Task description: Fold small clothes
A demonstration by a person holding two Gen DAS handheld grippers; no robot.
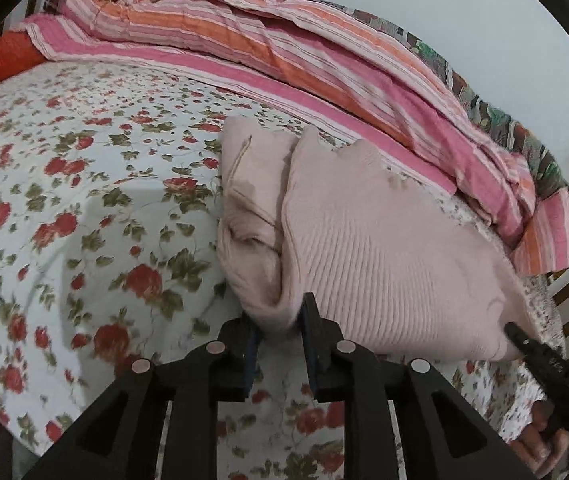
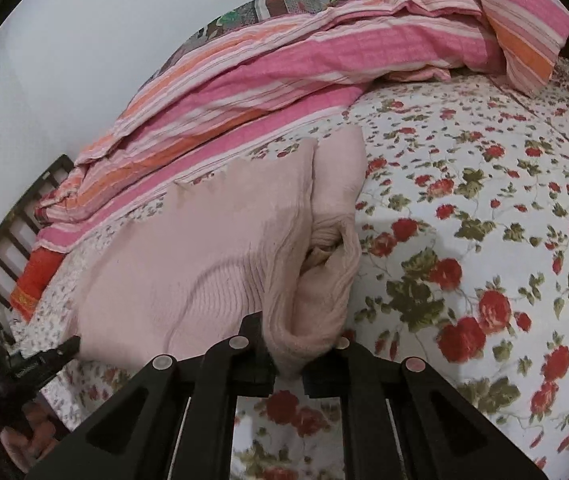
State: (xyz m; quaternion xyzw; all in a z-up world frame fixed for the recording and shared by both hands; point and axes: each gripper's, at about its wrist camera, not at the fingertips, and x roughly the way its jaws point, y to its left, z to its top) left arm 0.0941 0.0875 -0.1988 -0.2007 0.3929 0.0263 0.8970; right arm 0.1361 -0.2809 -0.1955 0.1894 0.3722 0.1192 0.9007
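On the floral bedsheet (image 1: 64, 184), both the left gripper (image 1: 280, 332) and the right gripper (image 2: 300, 356) are clamped on bunched corners of the pink sweater (image 1: 364, 240); uneven pull risks slippage and a skewed fold.

The bed's floral sheet (image 1: 64, 184) bears a pink knitted garment (image 1: 364, 248) and a striped quilt (image 1: 284, 52) behind it.

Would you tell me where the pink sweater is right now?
The pink sweater lies on the floral bedsheet, just before the striped quilt, both grippers pinching its near edge.
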